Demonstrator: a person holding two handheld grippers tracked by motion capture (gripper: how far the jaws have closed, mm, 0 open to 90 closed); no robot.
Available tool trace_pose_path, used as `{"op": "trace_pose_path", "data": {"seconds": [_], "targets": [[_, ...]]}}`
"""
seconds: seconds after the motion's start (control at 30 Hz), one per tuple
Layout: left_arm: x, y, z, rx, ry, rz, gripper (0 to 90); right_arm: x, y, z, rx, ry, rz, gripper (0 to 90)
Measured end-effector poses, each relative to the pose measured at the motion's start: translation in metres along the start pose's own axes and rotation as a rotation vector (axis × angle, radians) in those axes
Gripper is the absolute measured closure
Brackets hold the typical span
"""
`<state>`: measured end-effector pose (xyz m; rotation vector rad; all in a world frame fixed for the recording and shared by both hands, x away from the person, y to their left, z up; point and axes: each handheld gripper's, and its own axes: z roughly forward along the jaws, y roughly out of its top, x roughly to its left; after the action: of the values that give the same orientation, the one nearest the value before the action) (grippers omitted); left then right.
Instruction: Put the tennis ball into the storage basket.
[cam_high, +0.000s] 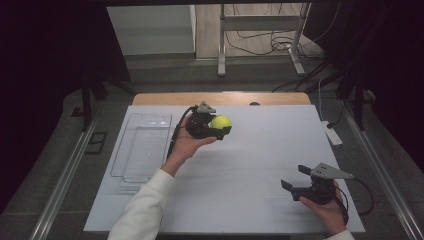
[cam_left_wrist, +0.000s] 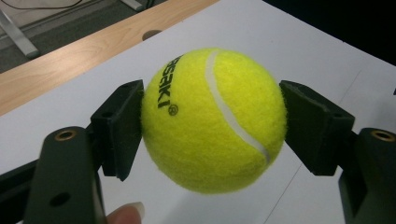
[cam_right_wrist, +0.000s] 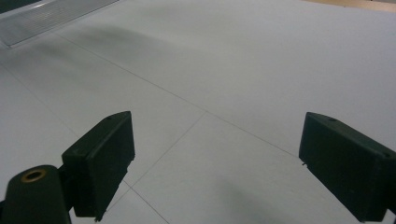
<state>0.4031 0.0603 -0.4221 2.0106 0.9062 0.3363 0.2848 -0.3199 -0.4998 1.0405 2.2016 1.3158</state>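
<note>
- A clear plastic tray (cam_high: 142, 145) lies on the left part of the white worktop (cam_high: 250, 150), its long side running away from the person. Nothing can be seen inside it; the white surface shows through its bottom.
- In the right gripper view a strip of the same tray (cam_right_wrist: 42, 21) shows at the top left corner, well apart from the black fingers (cam_right_wrist: 100, 163).
- The left gripper (cam_high: 220, 131) is held above the worktop, just right of the tray's far end, in a hand that comes out of a white sleeve (cam_high: 145, 205).
- Its fingers (cam_left_wrist: 119, 128) are closed on a yellow tennis ball (cam_left_wrist: 215, 121): one pad presses the ball's left side and the other its right side, so the ball sits squarely between them, clear of the white surface below.
- Black lettering and a curved white seam show on the ball's facing side. A fingertip (cam_left_wrist: 126, 214) of the person shows at the bottom edge of the left gripper view.
- In the high view the ball (cam_high: 220, 122) is at the far middle of the worktop, beside the tray but not over it.
- The right gripper (cam_high: 296, 179) rests in the other hand near the worktop's near right corner, well apart from ball and tray.
- Its fingers stand wide apart with nothing between them but bare white worktop; they touch no object.
</note>
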Motion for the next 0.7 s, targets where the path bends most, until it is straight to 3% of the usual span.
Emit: {"op": "trace_pose_path", "data": {"seconds": [0.7], "targets": [[0.006, 0.002, -0.013, -0.038, 0.012, -0.010, 27.0, 0.000, 0.000, -0.001, -0.007, -0.006, 0.001, 11.3]]}}
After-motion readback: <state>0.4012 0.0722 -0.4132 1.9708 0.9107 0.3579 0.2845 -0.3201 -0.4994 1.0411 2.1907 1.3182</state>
